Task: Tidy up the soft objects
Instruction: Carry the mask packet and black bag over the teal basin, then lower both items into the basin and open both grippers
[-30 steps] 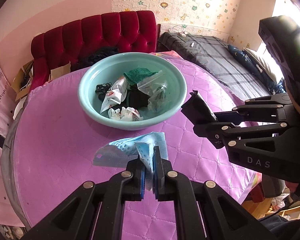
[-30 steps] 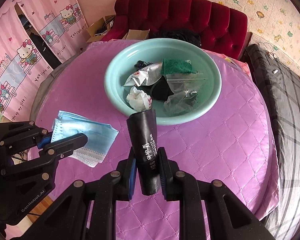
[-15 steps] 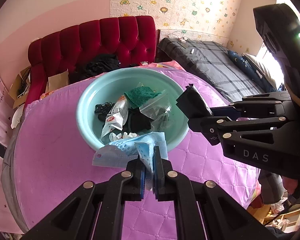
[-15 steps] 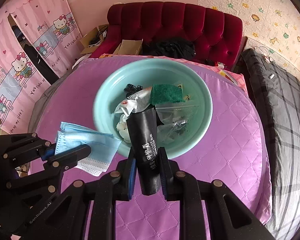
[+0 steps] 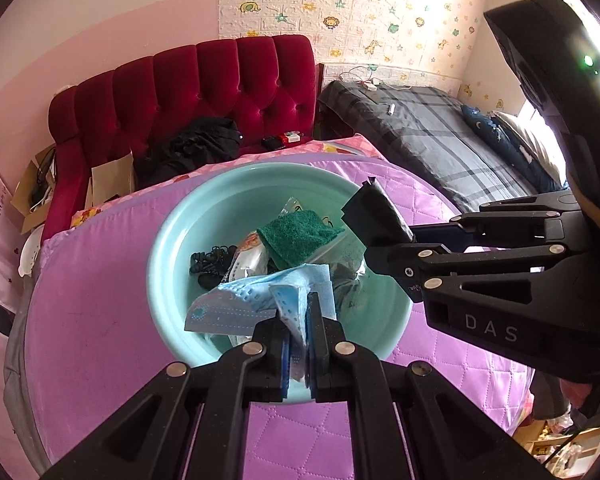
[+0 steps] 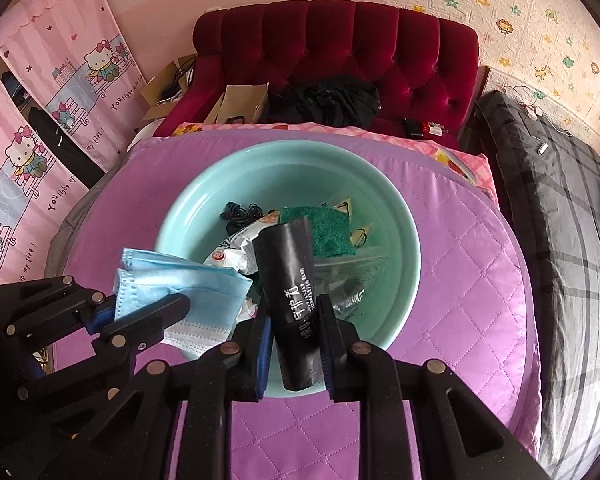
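1. The left gripper (image 5: 299, 344) tilts steeply down, jaws clamped on a blue face mask (image 5: 256, 300) that fans out ahead of its tips.
2. The right gripper (image 6: 296, 344) also points steeply down, just beside the left one, jaws clenched on a black packet (image 6: 290, 280) standing up between them.
3. Below and ahead of both tips sits a teal basin (image 6: 396, 216) on a purple quilt (image 6: 472, 280).
4. Inside the basin, beyond the held items, lie a green scrub pad (image 5: 296, 236), black hair ties (image 6: 242, 212), a white wrapper (image 6: 236, 246) and a clear bag (image 6: 348, 276).
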`<state>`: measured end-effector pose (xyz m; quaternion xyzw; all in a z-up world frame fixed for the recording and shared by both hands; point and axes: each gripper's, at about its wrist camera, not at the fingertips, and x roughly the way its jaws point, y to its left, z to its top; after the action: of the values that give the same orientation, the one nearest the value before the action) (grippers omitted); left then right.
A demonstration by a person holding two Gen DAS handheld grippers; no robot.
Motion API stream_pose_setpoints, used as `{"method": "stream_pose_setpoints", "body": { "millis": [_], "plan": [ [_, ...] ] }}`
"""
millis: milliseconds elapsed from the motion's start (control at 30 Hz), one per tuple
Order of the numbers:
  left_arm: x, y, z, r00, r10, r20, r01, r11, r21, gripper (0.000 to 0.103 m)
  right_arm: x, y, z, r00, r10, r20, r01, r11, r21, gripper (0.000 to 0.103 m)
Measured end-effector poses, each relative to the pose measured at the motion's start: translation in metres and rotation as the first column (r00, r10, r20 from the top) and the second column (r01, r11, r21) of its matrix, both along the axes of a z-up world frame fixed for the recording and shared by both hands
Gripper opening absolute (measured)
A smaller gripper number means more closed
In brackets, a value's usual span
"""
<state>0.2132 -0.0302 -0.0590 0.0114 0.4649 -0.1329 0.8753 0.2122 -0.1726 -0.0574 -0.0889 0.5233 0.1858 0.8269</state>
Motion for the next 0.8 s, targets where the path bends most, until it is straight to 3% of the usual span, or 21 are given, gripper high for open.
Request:
{"method": "stream_pose_setpoints", "body": {
  "millis": [400, 800],
  "plan": [
    [0.047, 0.008, -0.022, 0.999, 0.039, -0.017, -0.039, 0.999, 0.016, 0.006, 0.049, 0.007, -0.024, 0.997, -0.051, -0.059, 0.051, 0.999, 0.004, 0.022],
    [0.062, 0.007, -0.039, 0.998, 0.046, -0.039, -0.046, 0.999, 0.017, 0.007, 0.072, 0.007, -0.047, 0.992, -0.080, -0.097, 0.081, 0.997, 0.008, 0.022]
  ]
}}
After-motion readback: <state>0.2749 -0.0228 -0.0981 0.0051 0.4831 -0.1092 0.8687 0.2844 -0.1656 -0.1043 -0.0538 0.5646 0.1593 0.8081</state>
